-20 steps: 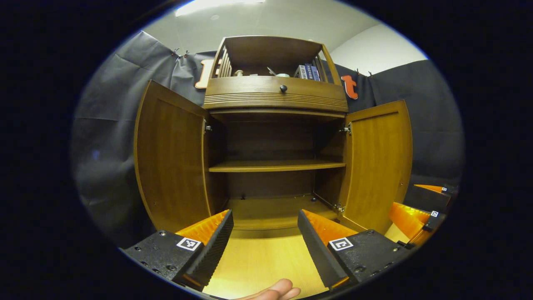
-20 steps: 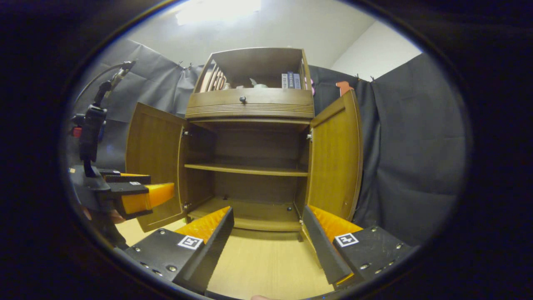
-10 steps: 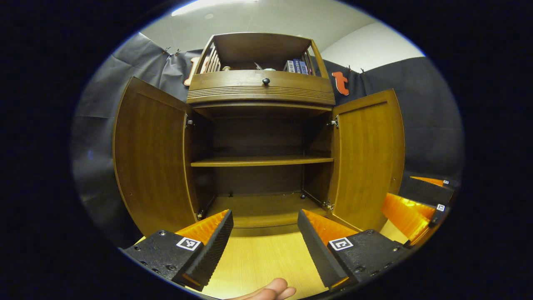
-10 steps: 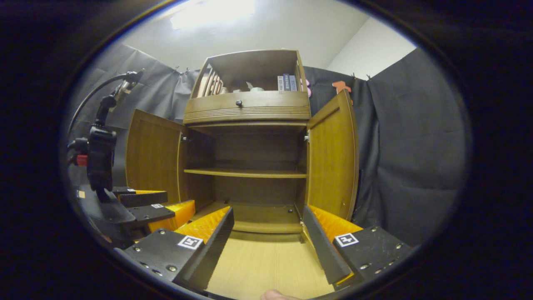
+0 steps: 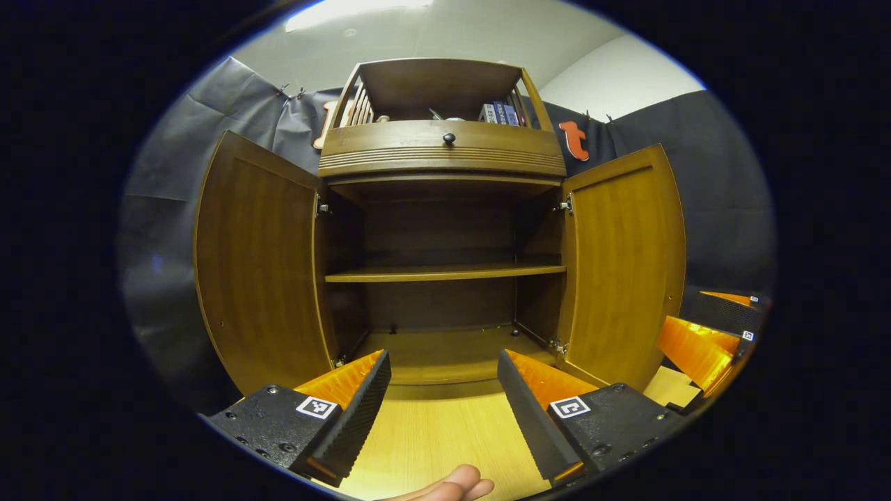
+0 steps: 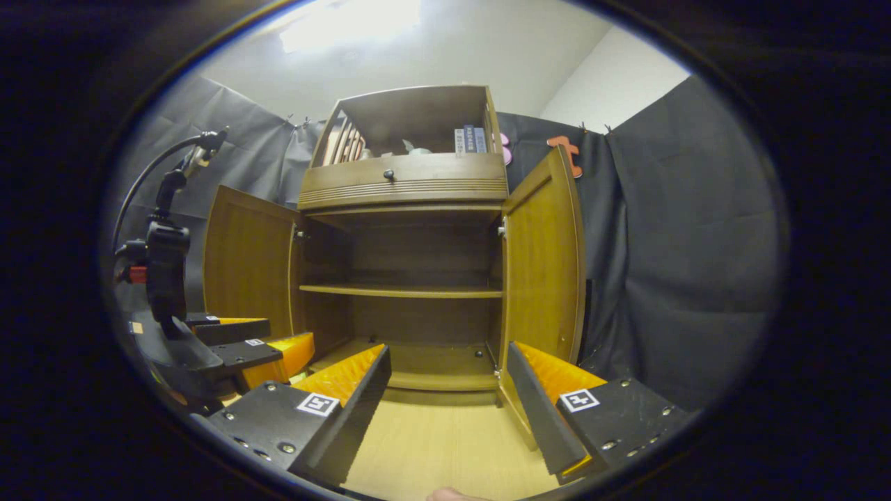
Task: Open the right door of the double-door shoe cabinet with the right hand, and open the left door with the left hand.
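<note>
Wooden floor (image 5: 431, 431) fronts our shoe cabinet (image 5: 445, 278); both doors swung wide, shelves bare; books (image 5: 498, 113) up top. Left tongs (image 5: 443, 390) and right tongs (image 6: 445, 386) gape apart, holding nothing.

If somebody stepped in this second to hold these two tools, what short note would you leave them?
Left gripper: jaws open, holding nothing, back from the shoe cabinet.
Right gripper: jaws open, holding nothing, near the right door's lower edge.
Left door and right door both swung wide; the shelf inside looks bare.
Done: both doors opened.
Left: nothing, as far as the views show.
</note>
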